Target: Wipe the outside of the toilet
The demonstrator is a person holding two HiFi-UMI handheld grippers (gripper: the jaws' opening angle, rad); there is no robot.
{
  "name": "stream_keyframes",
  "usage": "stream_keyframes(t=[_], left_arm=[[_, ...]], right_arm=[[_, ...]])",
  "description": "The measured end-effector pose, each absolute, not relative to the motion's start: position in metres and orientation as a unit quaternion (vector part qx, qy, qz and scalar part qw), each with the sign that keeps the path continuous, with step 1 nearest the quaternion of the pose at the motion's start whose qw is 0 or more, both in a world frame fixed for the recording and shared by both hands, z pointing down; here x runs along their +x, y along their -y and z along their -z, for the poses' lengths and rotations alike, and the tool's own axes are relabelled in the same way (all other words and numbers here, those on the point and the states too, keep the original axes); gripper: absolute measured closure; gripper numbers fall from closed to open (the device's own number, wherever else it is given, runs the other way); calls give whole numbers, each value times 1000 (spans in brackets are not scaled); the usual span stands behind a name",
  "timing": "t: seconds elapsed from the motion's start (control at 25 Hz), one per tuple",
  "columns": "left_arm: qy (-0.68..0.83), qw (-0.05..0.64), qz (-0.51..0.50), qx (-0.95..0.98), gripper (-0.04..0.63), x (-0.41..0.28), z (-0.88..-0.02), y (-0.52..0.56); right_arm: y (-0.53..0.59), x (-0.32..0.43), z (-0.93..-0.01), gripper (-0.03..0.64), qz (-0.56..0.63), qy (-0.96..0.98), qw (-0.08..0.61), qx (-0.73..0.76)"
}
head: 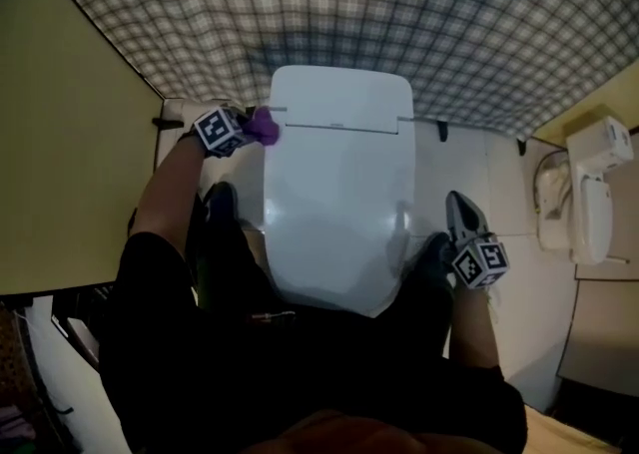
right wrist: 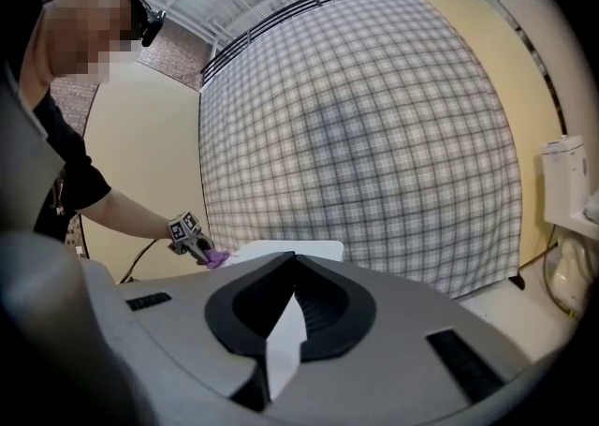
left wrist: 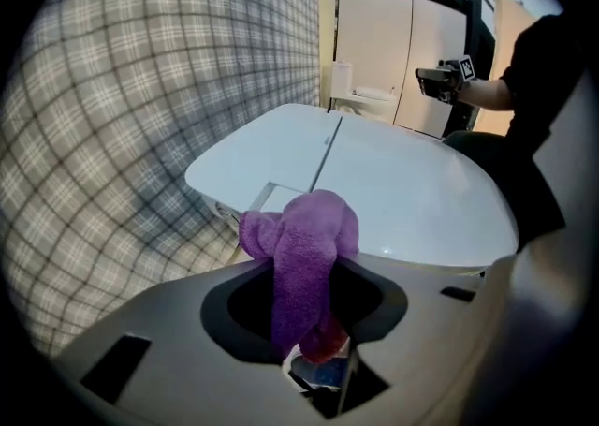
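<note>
L gripper (head: 252,129) clamps cloth (left wrist: 304,246) at toilet (head: 339,193) rear-left corner. R gripper (head: 461,215) jaws together, empty. Wiping prob. just starting; most of outside left.

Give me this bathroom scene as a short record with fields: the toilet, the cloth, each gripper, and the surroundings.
Toilet: white, lid closed
Purple cloth: bunched, at the lid's rear left corner
Left gripper: shut on the purple cloth, reaching to the back of the toilet
Right gripper: jaws together, nothing between them, beside the toilet's front right
Surroundings: plaid wall behind the toilet; white fixture on the right-hand side
</note>
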State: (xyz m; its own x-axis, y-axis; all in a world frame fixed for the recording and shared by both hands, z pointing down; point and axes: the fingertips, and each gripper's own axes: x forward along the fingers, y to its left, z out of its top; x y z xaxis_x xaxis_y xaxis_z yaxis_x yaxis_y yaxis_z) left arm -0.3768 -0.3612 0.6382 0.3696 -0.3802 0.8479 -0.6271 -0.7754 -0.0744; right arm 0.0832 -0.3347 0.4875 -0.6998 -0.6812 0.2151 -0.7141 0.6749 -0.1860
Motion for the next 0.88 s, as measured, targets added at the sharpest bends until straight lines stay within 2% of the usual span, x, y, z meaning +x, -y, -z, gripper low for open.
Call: stream_keyframes(t=[0.24,0.48,0.68,0.88], left_arm=[[266,115,-489,823,463,-366,-651,360],[288,134,-424,848,463,-365,-630,372],[268,112,-457,841,463,-332,-631,384],[241,90,-448,856,463,-261,-625,400]], right_arm=[[340,73,-490,614,-135,908,75,389],[344,87,-497,614,-142,907,69,391],[340,98,-501,614,-151,904,60,394],[335,120,-508,614,-159,900,48,403]])
